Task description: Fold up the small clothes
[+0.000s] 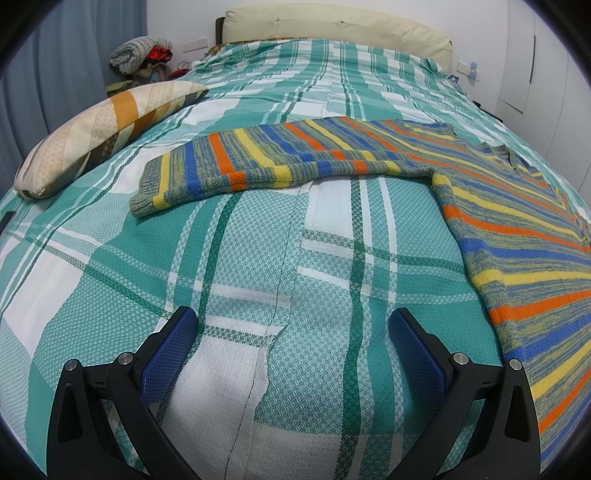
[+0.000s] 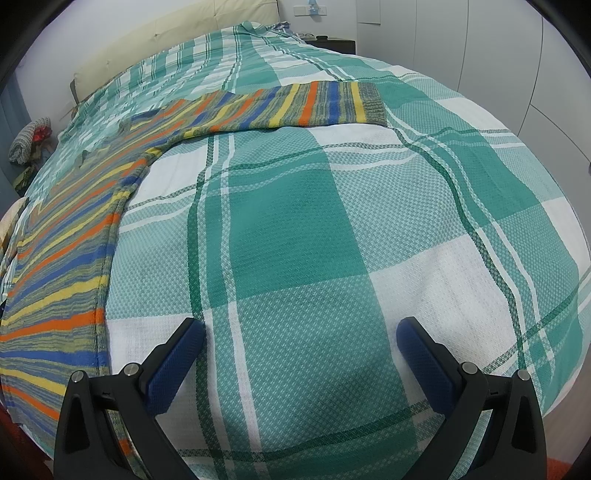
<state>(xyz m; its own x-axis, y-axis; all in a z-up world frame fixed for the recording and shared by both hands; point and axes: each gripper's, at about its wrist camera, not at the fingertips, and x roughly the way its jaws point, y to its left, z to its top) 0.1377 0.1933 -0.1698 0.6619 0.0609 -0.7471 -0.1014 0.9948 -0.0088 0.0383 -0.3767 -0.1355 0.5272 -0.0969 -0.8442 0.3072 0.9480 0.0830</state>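
A small striped knit sweater (image 1: 517,236) in orange, yellow, blue and grey lies flat on the bed, sleeves spread out. In the left wrist view its left sleeve (image 1: 258,162) reaches left, ahead of my left gripper (image 1: 291,325), which is open and empty over bare bedspread. In the right wrist view the sweater body (image 2: 66,266) lies at the left and the other sleeve (image 2: 295,105) reaches right, ahead of my right gripper (image 2: 301,332), also open and empty, with the sweater's side edge just left of its left finger.
A green and white plaid bedspread (image 1: 258,258) covers the bed. A striped pillow (image 1: 103,129) lies at the far left. A cream headboard (image 1: 332,26) stands behind. A pile of clothes (image 1: 144,55) sits beside the bed. White cupboards (image 2: 480,55) stand at the right.
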